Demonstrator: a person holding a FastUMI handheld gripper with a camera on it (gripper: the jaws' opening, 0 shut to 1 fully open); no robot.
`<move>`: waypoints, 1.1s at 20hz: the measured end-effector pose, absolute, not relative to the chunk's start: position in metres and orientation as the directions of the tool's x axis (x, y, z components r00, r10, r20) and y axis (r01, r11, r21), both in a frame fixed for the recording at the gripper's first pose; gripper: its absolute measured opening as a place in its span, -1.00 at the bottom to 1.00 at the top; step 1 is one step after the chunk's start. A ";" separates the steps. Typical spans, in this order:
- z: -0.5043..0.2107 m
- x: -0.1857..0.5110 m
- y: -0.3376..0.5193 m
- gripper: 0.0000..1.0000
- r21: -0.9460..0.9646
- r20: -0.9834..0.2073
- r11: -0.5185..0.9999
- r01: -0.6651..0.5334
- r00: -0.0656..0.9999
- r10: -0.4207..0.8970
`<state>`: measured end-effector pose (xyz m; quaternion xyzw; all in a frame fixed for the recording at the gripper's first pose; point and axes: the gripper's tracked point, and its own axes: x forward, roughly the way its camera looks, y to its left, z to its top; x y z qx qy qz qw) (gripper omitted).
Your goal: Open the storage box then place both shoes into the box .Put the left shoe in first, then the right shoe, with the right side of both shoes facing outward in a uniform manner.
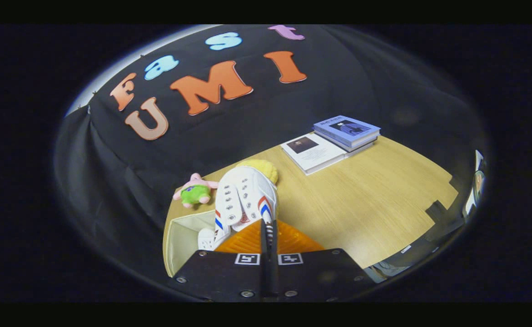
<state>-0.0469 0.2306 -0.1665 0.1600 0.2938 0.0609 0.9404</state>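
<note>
My gripper (269, 225) is shut on the thin rim of a white sneaker (246, 197) with red and blue stripes. The sneaker rises just ahead of the fingers, its laced top facing me. Below it stands the storage box (178, 236), with pale walls and an orange translucent panel (247, 241) right in front of the fingers. Part of another white shoe (206, 239) shows inside the box, beside the held sneaker. The rest of the box's inside is hidden by the gripper body.
A pink and green plush toy (195, 190) lies beyond the box, and a yellow plush (262, 168) sits behind the held sneaker. A white book (313, 152) and a blue stack of books (347, 130) lie at the far side of the wooden table (375, 204).
</note>
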 end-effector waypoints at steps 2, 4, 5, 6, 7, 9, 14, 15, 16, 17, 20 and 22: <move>-0.167 -0.057 0.256 -1.00 0.340 -0.528 0.939 -0.043 0.817 0.229; -0.173 -0.066 0.278 -1.00 0.320 -0.528 0.945 -0.071 0.814 0.240; -0.181 -0.066 0.292 -1.00 0.322 -0.535 0.943 -0.083 0.806 0.253; -0.186 -0.071 0.303 -1.00 0.326 -0.540 0.941 -0.094 0.799 0.266; -0.189 -0.073 0.313 -1.00 0.325 -0.540 0.940 -0.105 0.795 0.276; -0.201 -0.081 0.327 -1.00 0.302 -0.559 0.945 -0.124 0.780 0.281; -0.227 -0.088 0.342 -0.99 0.251 -0.609 0.961 -0.119 0.752 0.252; -0.230 -0.089 0.344 -0.97 0.243 -0.614 0.963 -0.119 0.750 0.248; -0.230 -0.089 0.345 -0.95 0.238 -0.612 0.963 -0.124 0.751 0.248; -0.229 -0.088 0.350 -0.94 0.248 -0.601 0.959 -0.141 0.754 0.266; -0.198 -0.081 0.359 -0.44 0.271 -0.524 0.942 -0.197 0.791 0.316; -0.191 -0.080 0.350 0.48 0.213 -0.513 0.951 -0.224 0.803 0.305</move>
